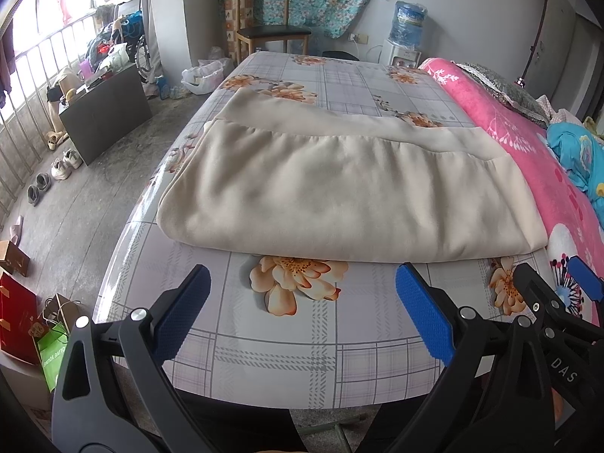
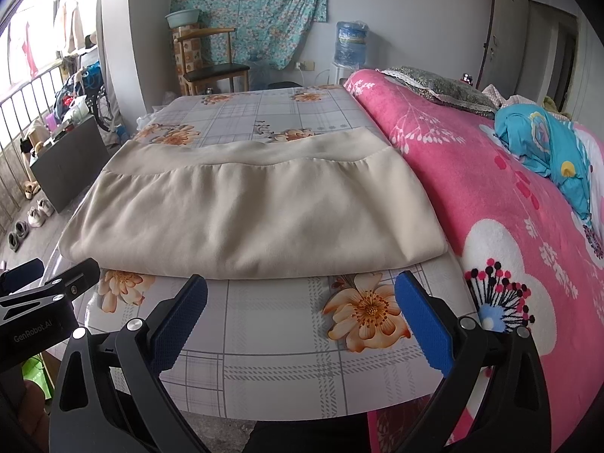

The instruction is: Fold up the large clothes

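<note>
A beige garment [image 1: 332,185] lies folded into a flat rectangle on the floral plaid tablecloth [image 1: 287,343]; the right wrist view shows the same garment [image 2: 249,207] with its folded edge nearest me. My left gripper [image 1: 302,283] hovers open over the table's near edge, just short of that folded edge, with nothing between its blue pads [image 1: 422,313]. My right gripper [image 2: 302,287] is open too, held beside the left one and equally empty. Its fingers [image 1: 581,283] show at the right edge of the left wrist view.
A pink flowered blanket [image 2: 490,196] covers the bed right of the table, with a blue bundle [image 2: 547,151] and a pillow on it. A wooden chair [image 1: 270,22] and water dispenser [image 1: 406,34] stand behind. Shoes, a dark box [image 1: 105,113] and bags line the floor at left.
</note>
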Motion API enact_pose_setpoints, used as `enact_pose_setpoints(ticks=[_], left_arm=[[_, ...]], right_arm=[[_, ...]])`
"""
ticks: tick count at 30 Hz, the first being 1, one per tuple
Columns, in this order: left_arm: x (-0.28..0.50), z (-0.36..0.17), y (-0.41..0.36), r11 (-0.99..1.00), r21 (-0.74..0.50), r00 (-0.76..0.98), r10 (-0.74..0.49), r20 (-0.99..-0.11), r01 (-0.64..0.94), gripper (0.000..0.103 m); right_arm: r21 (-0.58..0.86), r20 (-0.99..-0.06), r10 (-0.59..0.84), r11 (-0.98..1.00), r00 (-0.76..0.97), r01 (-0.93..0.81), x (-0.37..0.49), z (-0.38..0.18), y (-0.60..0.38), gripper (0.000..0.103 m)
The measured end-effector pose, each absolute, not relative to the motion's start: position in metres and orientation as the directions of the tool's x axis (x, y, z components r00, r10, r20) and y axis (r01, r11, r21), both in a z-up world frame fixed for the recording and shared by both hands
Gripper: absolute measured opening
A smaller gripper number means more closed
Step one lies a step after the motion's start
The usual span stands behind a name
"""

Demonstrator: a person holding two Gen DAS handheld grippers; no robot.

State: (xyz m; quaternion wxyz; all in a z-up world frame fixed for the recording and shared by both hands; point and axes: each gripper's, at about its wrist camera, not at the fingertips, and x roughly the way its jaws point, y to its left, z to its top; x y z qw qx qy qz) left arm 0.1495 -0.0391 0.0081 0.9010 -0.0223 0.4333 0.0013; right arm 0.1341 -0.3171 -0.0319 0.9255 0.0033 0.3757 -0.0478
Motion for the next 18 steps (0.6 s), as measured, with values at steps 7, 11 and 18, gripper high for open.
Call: enact_pose_setpoints(ticks=[7, 11, 18], left_arm=[[0.1492, 0.0082, -0.0388, 0.999, -0.040, 0.624, -0.017, -0.781, -0.022, 0.095], [0.1494, 0.0080, -0.0392, 0.999, -0.040, 0.624, -0.017, -0.781, -0.023, 0.095], [0.1492, 0.0081, -0.0383, 0.999, -0.040, 0.625, -0.017, -0.781, -0.022, 0.095]], right_arm=[[-0.028, -0.695, -0.085, 0.995, 0.713, 0.092, 0.1338, -0.0324, -0.3173, 0.097], [-0.027, -0.697, -0.085, 0.995, 0.712, 0.092, 0.1331, -0.0329, -0.3173, 0.097], [-0.028, -0.697, -0.085, 0.995, 0.712, 0.091, 0.1337, -0.0323, -0.3166, 0.097]])
